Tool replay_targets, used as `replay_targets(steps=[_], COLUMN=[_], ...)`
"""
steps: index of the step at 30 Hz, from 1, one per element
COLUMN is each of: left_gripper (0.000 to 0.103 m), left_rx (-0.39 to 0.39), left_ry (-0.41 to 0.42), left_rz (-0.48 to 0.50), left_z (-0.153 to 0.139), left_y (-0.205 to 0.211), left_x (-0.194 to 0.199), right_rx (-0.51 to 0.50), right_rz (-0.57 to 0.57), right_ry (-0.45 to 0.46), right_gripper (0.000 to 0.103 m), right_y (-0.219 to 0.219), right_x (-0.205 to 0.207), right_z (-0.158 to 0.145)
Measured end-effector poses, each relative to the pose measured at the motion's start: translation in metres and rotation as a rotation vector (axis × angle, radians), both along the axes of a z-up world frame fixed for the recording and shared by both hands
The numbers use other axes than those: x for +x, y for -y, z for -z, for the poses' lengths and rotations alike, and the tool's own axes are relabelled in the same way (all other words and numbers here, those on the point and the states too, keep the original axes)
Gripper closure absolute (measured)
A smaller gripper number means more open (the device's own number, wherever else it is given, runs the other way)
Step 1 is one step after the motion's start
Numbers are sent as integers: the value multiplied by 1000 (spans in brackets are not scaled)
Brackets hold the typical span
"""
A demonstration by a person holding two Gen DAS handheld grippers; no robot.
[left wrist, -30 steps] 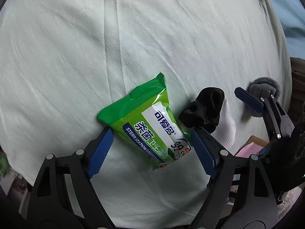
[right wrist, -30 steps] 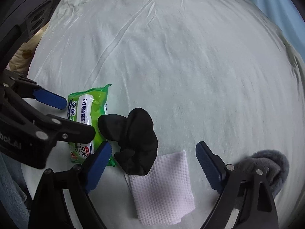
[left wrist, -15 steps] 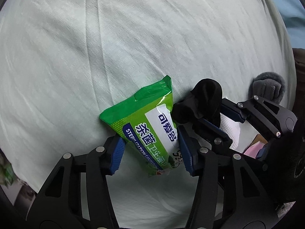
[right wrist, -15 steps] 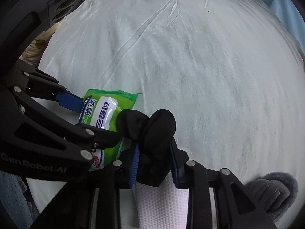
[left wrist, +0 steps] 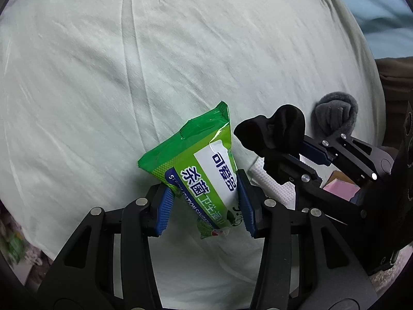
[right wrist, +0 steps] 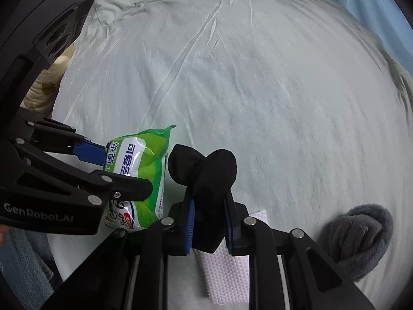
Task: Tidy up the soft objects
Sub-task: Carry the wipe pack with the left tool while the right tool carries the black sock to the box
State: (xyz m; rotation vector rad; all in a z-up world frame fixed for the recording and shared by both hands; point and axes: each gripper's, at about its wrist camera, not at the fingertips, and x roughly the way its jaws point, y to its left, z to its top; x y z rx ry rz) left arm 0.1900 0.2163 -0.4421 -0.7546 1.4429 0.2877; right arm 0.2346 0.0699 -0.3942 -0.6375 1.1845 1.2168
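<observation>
A green wet-wipes pack hangs clear of the pale green bedsheet between the blue pads of my left gripper. The jaws are closing and the pads press on the pack's lower half. Just to its right, my right gripper holds a crumpled black sock above the sheet, with its jaws closing on the sock. In the right wrist view the pack and the left gripper sit close beside the sock on the left. In the left wrist view the sock is almost touching the pack.
A white textured cloth lies flat on the sheet under the right gripper. A grey fuzzy sock lies at the lower right. A cream cushion sits past the sheet's left edge, blue fabric at the far right.
Both grippers went from wide open over the items to clamped on them. The wipes pack and the black sock have since lifted off the sheet, and the white cloth is uncovered.
</observation>
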Motion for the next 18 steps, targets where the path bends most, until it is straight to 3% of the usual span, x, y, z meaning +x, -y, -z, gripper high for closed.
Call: replay_targets(steps=[9,18], left_gripper=[61,61], left_rx=[63,105], left_ry=[147,319], left_rz=[108,288], left_z=[-75,-176], left_y=[11,32], left_x=[-14,-9], right_rx=[63,184], right_rz=[221,608], right_ry=[38,82], right_gripper=[85,85], right_y=[30,102], right_x=[-18,-37], right_z=[-69,-170])
